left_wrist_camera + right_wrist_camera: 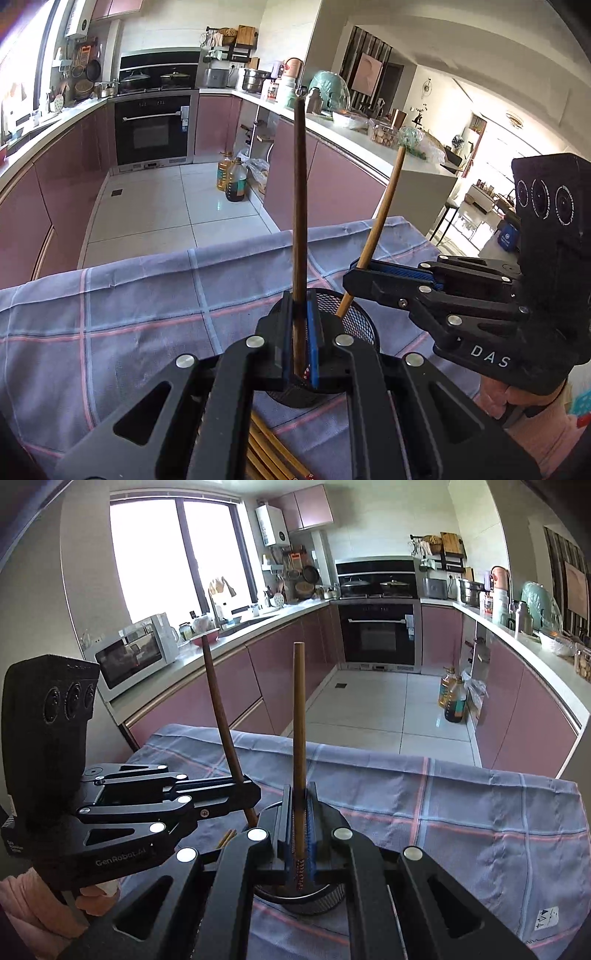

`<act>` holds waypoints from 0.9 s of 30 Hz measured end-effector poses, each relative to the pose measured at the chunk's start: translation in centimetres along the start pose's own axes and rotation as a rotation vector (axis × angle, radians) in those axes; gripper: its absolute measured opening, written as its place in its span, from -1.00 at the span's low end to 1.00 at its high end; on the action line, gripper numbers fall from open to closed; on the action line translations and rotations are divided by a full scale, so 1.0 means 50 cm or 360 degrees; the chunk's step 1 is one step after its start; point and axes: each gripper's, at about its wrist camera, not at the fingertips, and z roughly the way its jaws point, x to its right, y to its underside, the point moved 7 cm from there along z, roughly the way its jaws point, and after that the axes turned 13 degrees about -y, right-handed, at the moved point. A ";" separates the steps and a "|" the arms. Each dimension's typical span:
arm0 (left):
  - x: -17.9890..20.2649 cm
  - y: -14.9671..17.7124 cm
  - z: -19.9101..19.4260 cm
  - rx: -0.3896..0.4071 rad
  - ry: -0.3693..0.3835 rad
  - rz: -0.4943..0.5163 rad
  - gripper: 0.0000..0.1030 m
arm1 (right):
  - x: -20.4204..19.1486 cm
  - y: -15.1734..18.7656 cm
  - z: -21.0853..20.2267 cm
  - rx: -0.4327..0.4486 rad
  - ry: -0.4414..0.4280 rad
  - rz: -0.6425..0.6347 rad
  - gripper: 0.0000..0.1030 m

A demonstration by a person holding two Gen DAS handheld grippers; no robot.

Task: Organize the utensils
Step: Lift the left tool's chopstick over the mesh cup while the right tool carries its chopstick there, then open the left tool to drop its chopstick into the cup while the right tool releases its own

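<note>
My left gripper (300, 306) is shut on a dark brown chopstick (299, 206), held upright over a black mesh utensil cup (354, 314). My right gripper (299, 797) is shut on a lighter brown chopstick (299, 738), also upright over the same cup (306, 901). The right gripper shows in the left wrist view (360, 275) with its chopstick (384, 210) reaching into the cup. The left gripper shows in the right wrist view (251, 794) with its chopstick (221, 716). Several more chopsticks (269, 450) lie on the cloth below the left gripper.
A blue plaid cloth (461, 812) covers the table. Beyond its far edge are the tiled kitchen floor (155, 210), pink cabinets, an oven (380, 631) and oil bottles (232, 181). A hand in a pink sleeve (532, 417) holds the right gripper.
</note>
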 end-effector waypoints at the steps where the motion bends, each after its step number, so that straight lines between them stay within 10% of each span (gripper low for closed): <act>1: -0.007 0.002 0.012 -0.0002 -0.0006 -0.0002 -0.84 | 0.001 0.001 0.006 -0.0009 0.0004 0.0008 -0.89; 12: -0.029 0.000 0.042 -0.0019 -0.0037 -0.0030 -0.71 | 0.008 -0.009 0.036 -0.0022 0.0039 0.0052 -0.84; 27: -0.110 0.046 -0.073 0.0167 -0.0173 -0.0066 -0.24 | -0.046 0.003 -0.039 0.0137 0.0098 -0.0085 -0.22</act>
